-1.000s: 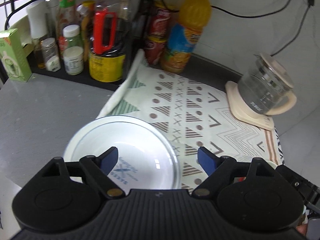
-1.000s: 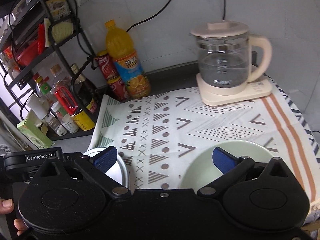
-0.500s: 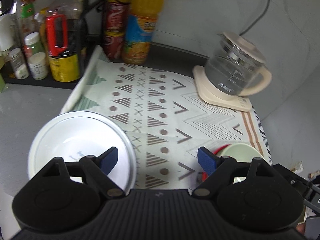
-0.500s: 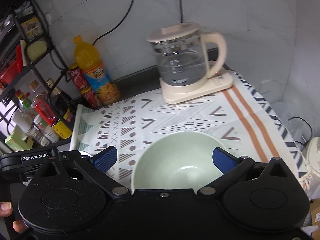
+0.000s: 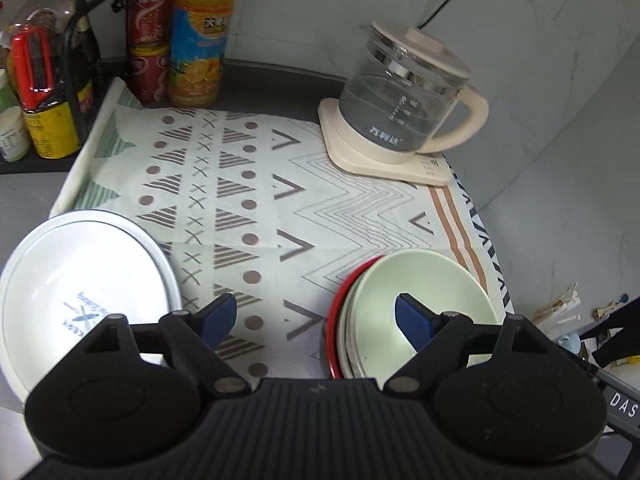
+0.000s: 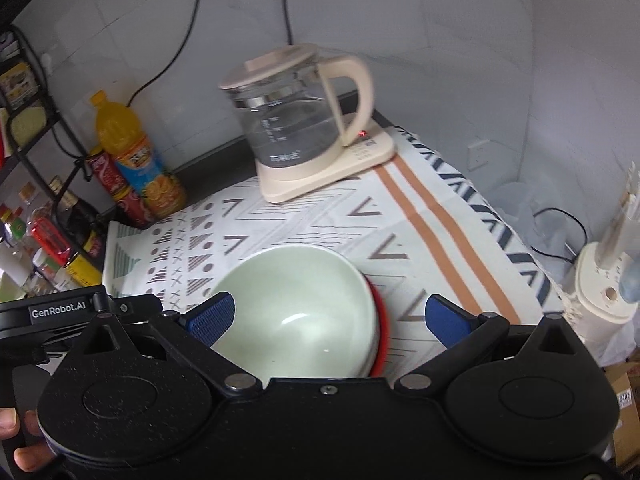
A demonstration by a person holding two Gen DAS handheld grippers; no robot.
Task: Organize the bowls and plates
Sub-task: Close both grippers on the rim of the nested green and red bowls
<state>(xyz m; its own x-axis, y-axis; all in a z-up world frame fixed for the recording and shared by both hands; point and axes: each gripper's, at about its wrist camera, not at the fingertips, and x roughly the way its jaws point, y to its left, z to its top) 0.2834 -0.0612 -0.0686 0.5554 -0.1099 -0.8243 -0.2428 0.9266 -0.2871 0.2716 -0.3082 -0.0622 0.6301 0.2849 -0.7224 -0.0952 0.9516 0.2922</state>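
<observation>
Lower left of the left wrist view lies one white round plate with a blue mark (image 5: 76,292); lower right, one pale green bowl (image 5: 424,300) tops a red-rimmed stack (image 5: 334,312). Left gripper (image 5: 316,320) fingers spread, empty.

Centre of the right wrist view, that glossy bowl (image 6: 304,304) sits on the patterned tabletop cloth (image 6: 420,220); right gripper (image 6: 328,316) fingers spread, straddling its rim.

The left gripper (image 5: 316,322) is held wide open over the patterned cloth (image 5: 256,200). A white plate (image 5: 76,280) is seen left of it, stacked bowls (image 5: 416,292) at its right finger.
</observation>
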